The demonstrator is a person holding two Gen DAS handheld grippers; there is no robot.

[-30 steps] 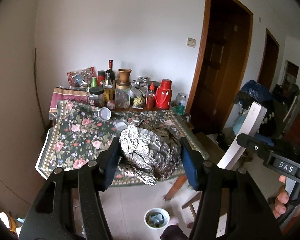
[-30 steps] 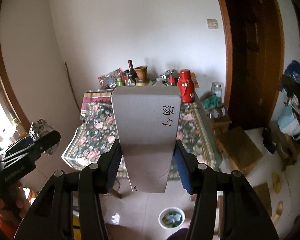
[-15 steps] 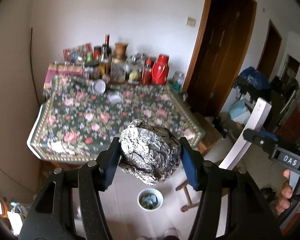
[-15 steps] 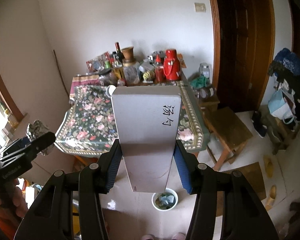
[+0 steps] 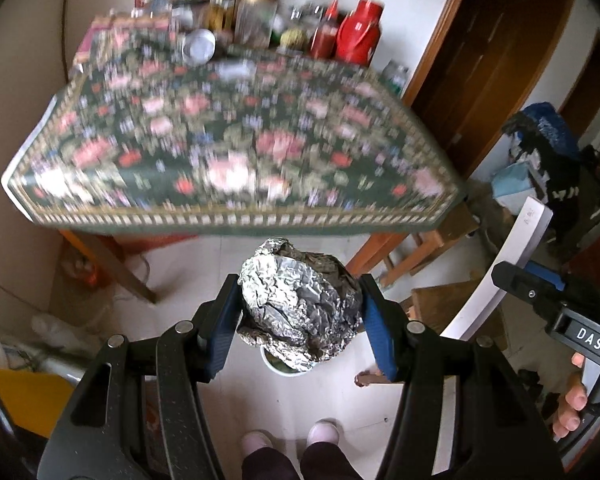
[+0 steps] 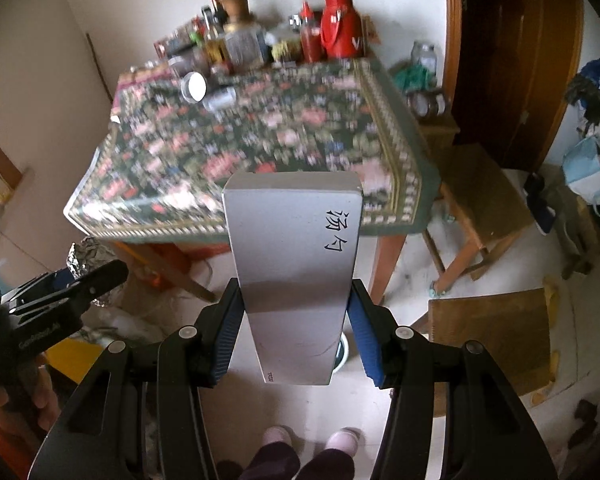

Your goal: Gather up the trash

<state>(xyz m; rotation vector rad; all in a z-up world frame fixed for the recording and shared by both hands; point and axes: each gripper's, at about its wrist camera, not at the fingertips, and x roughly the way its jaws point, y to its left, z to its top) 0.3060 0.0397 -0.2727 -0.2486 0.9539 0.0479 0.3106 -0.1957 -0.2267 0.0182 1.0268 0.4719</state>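
Only left wrist view shows foil ball [image 5: 300, 304] whole.

Both grippers have pulled back from the floral-clothed table [image 5: 236, 152] and tipped downward toward the floor. The crumpled silver foil ball [image 5: 300, 304], seen a second ago against the tabletop, now hangs over the white round bin [image 5: 288, 370]. The flat white cardboard box [image 6: 296, 276] now covers most of that bin, and pink slippers [image 6: 276, 436] have entered view.

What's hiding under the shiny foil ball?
Under the foil ball, held in the left gripper, part of a white bin's rim peeks out. The foil covers the rest, so what's inside stays hidden.
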